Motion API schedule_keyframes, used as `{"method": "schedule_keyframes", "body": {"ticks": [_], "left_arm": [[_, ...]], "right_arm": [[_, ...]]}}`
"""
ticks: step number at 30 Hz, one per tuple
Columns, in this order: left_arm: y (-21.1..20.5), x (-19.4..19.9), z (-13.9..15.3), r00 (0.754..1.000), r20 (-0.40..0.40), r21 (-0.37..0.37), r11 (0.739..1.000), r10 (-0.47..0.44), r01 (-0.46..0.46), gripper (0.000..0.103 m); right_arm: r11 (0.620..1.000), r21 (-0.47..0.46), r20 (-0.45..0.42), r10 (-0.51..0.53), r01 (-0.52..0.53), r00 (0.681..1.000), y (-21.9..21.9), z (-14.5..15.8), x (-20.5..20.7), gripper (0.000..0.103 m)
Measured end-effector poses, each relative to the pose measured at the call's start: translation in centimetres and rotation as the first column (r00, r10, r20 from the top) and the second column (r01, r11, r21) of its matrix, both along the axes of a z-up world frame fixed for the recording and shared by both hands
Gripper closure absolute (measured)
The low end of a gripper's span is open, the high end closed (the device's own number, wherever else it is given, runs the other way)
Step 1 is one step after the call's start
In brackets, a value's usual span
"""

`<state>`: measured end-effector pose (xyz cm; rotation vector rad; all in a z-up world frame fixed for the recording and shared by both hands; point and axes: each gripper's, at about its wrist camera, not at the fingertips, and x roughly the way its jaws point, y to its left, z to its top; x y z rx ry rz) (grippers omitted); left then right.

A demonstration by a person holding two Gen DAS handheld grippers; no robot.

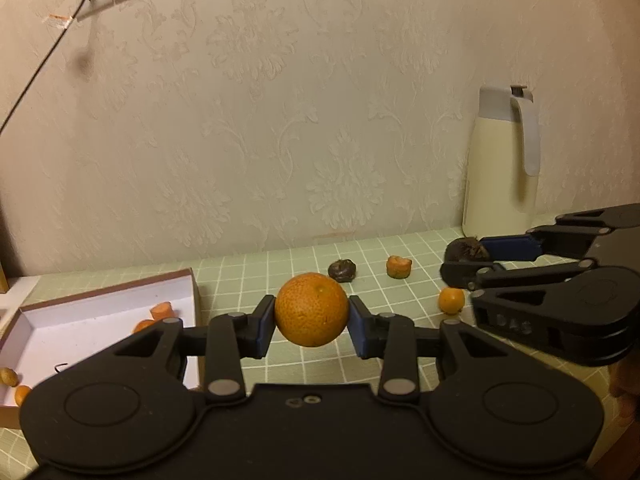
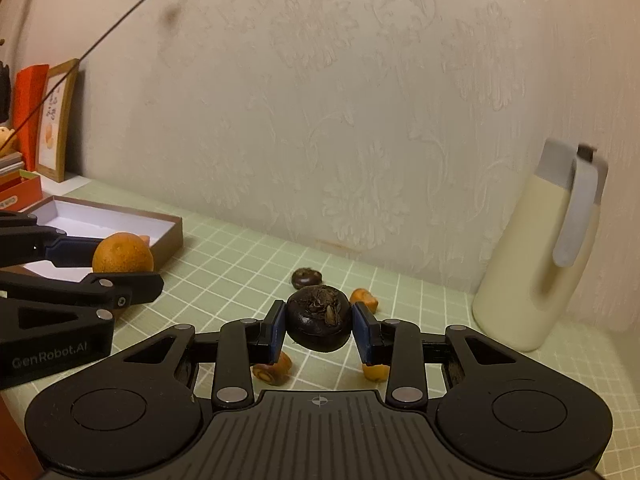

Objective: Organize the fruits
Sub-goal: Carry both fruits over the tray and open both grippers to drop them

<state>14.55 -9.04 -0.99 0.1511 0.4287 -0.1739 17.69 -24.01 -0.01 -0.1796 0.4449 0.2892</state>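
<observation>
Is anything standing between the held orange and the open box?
Nothing visible does. The left gripper holds the orange above the tablecloth, beside the box. Only the box's low wall lies between, below the fruit.

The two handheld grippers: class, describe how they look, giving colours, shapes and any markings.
Both the left gripper and the right gripper are matte black plastic, with two round discs at the base, linked bars joined by silver rivets, and blue pads lining the jaws. From the right wrist view, the left gripper's side reads "GenRobot.AI" in pale lettering. No cables or sleeves show.
</observation>
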Motion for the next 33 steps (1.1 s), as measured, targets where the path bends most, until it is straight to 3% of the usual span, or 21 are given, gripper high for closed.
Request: {"method": "schedule_keyframes", "body": {"ticks": [12, 33], "left_arm": [[3.3, -0.7, 1.4, 0.997, 0.032, -0.016, 0.998, 0.067, -0.067, 0.075], [9.6, -1.8, 2.1, 0.977, 0.049, -0.049, 0.977, 0.209, -0.207, 0.075]], "right_arm": [[0.999, 0.002, 0.068, 0.047, -0.047, 0.997, 0.4, 1.6, -1.9, 0.067], [0.978, 0.012, 0.115, 0.204, -0.207, 0.972, 7.1, 1.9, -3.1, 0.067]]}}
